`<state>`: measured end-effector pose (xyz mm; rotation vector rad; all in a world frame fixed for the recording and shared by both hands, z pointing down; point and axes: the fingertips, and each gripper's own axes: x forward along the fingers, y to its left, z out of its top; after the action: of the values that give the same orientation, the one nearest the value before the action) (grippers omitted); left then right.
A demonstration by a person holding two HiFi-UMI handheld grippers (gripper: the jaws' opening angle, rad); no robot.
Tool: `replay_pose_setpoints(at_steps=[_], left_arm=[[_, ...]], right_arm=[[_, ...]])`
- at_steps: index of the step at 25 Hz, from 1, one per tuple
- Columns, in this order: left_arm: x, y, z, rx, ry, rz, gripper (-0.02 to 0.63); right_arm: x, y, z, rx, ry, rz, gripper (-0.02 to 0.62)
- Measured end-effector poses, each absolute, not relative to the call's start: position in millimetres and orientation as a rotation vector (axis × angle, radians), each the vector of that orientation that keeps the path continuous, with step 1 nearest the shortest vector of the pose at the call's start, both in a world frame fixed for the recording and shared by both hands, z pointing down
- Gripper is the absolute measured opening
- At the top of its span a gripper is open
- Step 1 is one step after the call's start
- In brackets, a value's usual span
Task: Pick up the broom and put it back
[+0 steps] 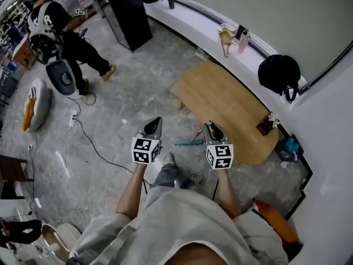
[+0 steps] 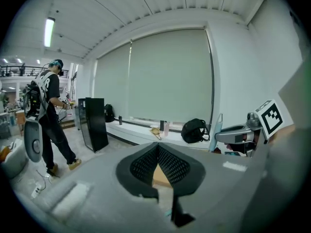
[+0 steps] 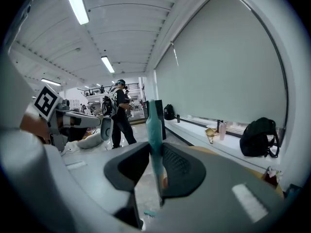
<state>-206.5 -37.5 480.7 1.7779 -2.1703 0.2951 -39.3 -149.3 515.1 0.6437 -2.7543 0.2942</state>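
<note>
Right gripper [image 3: 156, 152] stood clamped on the teal broom [image 3: 154, 125], left gripper [image 2: 157, 148] alongside, jaws together and empty, wooden table [image 1: 220, 101] lay ahead.

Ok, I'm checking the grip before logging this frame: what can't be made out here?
The broom: in the right gripper view, the right gripper hides most of its head; in the head view it's tiny.
Things on the wooden table, right end: head view, too small to name.

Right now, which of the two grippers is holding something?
The right gripper: its jaws clamp the teal broom handle; the left gripper is shut and empty.
</note>
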Motion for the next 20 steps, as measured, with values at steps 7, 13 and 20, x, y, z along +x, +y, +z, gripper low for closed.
replay_pose_setpoints(at_steps=[7,13,20], left_arm=[[-259,-13,487,1.710,-2.189,0.247,-0.002],[-299,-59,483,1.854,-2.107,0.245,-0.003],[-368,-108,480,2.051,-1.954,0.287,-0.002]], right_arm=[[-107,-132,510,0.553,-2.767,0.263,0.086],[-147,-151,511,0.646,-2.736,0.244,0.086],[-196,-163,519,0.845,-2.632,0.224,0.087]])
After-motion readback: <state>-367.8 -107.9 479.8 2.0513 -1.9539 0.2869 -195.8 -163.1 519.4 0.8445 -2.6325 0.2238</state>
